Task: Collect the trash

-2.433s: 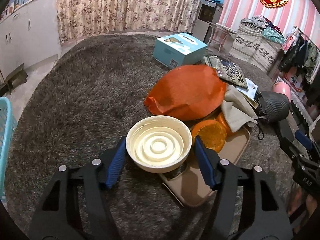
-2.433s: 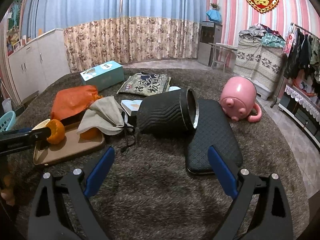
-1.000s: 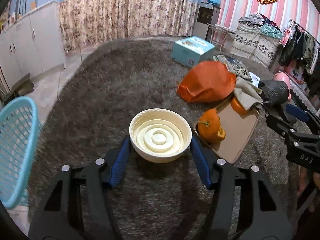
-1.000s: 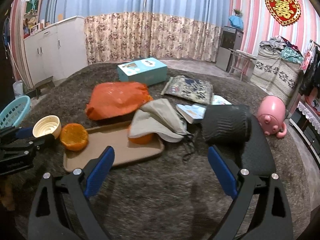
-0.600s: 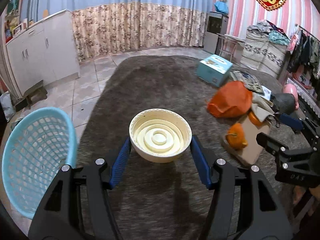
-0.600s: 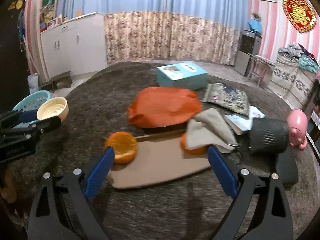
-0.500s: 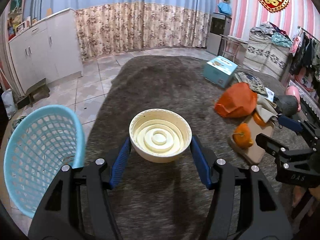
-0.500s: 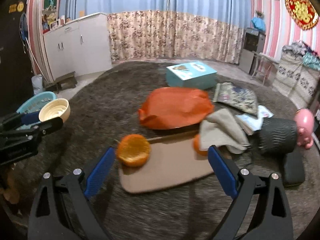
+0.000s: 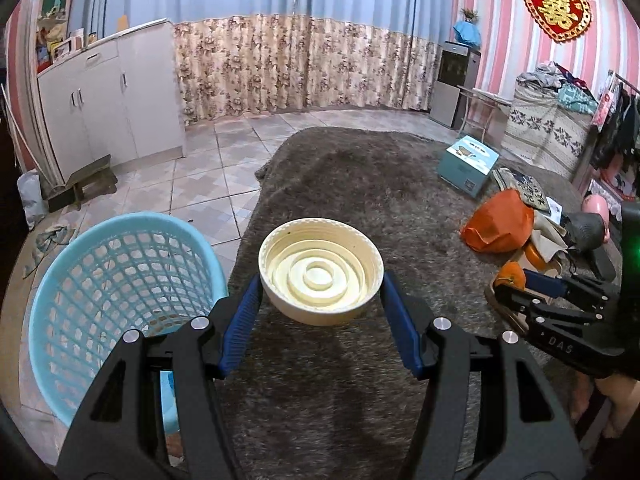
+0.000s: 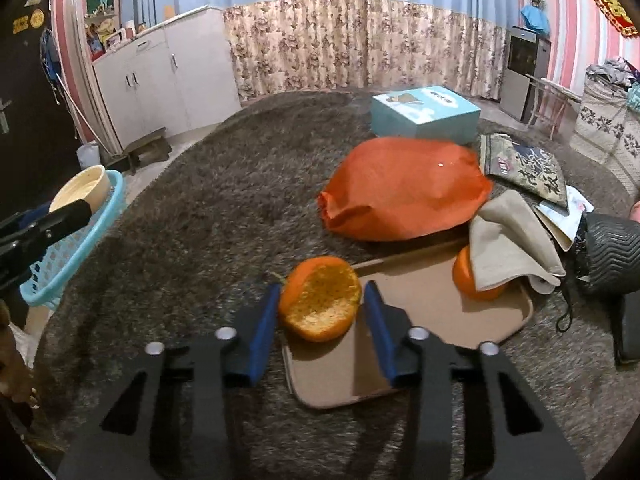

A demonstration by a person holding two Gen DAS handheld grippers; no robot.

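My left gripper (image 9: pixel 320 285) is shut on a cream round lid (image 9: pixel 319 268), held hollow side up above the dark rug, just right of a light blue mesh basket (image 9: pixel 120 276). From the right wrist view that lid (image 10: pixel 82 188) hangs at the basket's (image 10: pixel 76 240) rim. My right gripper (image 10: pixel 320 310) reaches down at the near left corner of a brown tray (image 10: pixel 420 308). Its jaws are closing on a cut orange half (image 10: pixel 320 304), and both blue pads touch its sides. In the left wrist view the right gripper (image 9: pixel 508 288) and the orange half (image 9: pixel 510 274) show at the right.
A second orange (image 10: pixel 466 280) lies on the tray, partly under a beige cloth (image 10: pixel 508 240). Behind are an orange bag (image 10: pixel 404 192), a light blue box (image 10: pixel 424 116), a patterned pouch (image 10: pixel 524 168) and a black ribbed cylinder (image 10: pixel 612 252). White cabinets (image 9: pixel 108 100) stand on the tiled floor beyond.
My left gripper has carried the lid leftward until the blue basket came beside it. My right gripper moved in over the tray corner and its jaws narrowed from wide open onto the orange half.
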